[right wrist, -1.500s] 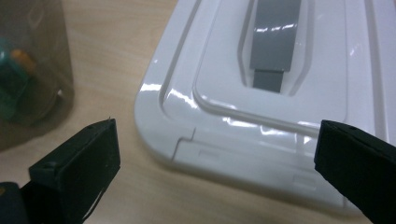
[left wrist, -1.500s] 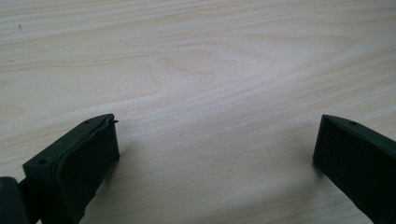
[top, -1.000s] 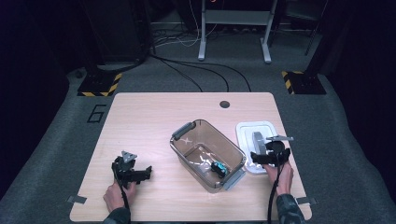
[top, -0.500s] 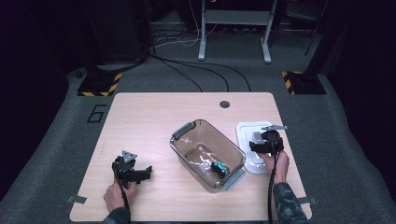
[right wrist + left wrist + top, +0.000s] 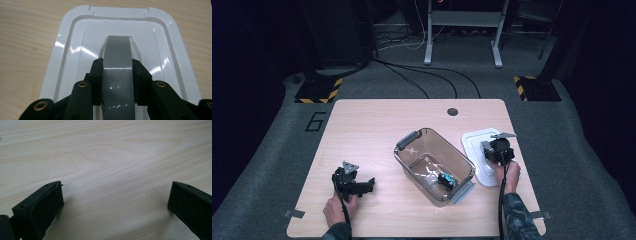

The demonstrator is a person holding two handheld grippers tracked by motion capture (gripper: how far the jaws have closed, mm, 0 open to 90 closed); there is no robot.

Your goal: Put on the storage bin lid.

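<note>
— What do we have around us on the table (image 5: 377,120)?
— A clear brown bin (image 5: 433,163) with grey latches sits mid-table, a small teal and black object (image 5: 445,180) inside it. Just right of the bin lies the white lid (image 5: 75,50), flat on the wood.
— And our tools?
— Our right gripper (image 5: 117,67) is pinching the lid's grey handle (image 5: 117,50) between its jaws. Our left gripper (image 5: 115,195) rests well apart at the near left, jaws spread over bare wood.
— Any writing?
— We read a "6" (image 5: 315,121) on the carpet beside the table; striped floor plates (image 5: 318,90) lie beyond.
</note>
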